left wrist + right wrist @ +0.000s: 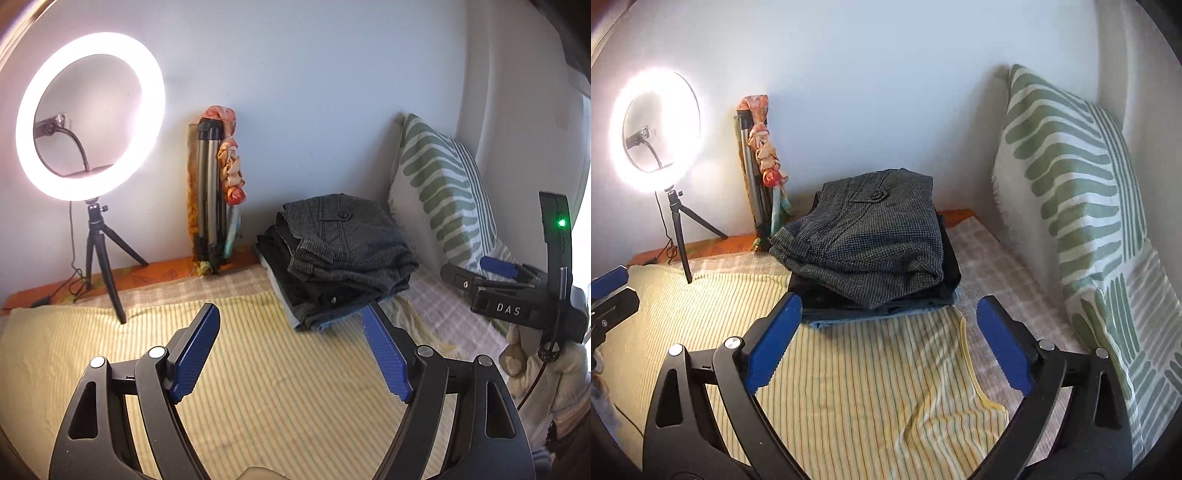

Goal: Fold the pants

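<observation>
A stack of folded pants (343, 254) lies at the back of the bed; grey checked pants (868, 240) are on top, with dark pants and a blue pair under them. My left gripper (291, 314) is open and empty, held above the yellow striped sheet (229, 369) just in front of the stack. My right gripper (890, 306) is open and empty, its tips close to the stack's front edge. The right gripper's body also shows in the left wrist view (517, 295), to the right. The left gripper's tip shows at the left edge of the right wrist view (609, 284).
A lit ring light on a small tripod (88, 118) stands at the back left. A folded tripod wrapped in cloth (214, 195) leans on the wall. A green striped pillow (1082, 206) stands at the right against the wall. A checked cloth (990, 258) lies under the sheet.
</observation>
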Available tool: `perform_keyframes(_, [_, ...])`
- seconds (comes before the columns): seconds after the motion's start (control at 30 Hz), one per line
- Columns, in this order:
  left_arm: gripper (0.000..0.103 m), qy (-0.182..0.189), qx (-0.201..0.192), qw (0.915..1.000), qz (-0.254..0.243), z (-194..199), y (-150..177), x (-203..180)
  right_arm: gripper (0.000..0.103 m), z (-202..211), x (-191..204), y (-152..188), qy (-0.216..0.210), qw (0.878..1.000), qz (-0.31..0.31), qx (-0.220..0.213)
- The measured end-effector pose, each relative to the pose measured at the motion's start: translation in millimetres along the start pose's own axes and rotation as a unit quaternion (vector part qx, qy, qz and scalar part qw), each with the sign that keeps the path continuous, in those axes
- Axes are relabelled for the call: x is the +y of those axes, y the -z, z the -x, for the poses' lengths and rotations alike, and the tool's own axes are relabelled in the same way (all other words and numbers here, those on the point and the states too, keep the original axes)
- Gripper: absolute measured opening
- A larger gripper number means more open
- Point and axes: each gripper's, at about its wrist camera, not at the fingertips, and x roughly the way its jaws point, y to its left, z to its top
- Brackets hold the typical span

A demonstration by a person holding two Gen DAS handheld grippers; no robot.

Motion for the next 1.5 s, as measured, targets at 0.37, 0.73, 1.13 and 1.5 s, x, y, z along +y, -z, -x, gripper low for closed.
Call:
perform_keyframes(0.37, [0.08,-0.007,0.009,0.9995,-0.028,18.5,35.4,7.5,0.1,8.5,21.8,35.3,0.014,0.999,-0.028,-0.016])
perform_keyframes(0.73, [0.088,-0.039,0.011,0.9991,-0.015,13.1,48.5,22.3,0.1,-2.5,31.5,47.8,0.004,0.999,-0.032,-0.02])
perform_keyframes(1.13, [0.088,-0.06,0.003,0.9981,-0.013,25.5,47.7,24.3,0.103,9.9,32.9,45.2,0.008,0.998,-0.039,-0.051])
perform_keyframes(1.5, [0.089,-0.071,-0.004,0.997,-0.031,36.4,50.8,21.9,0.103,0.9,42.6,49.8,0.006,0.999,-0.028,-0.034])
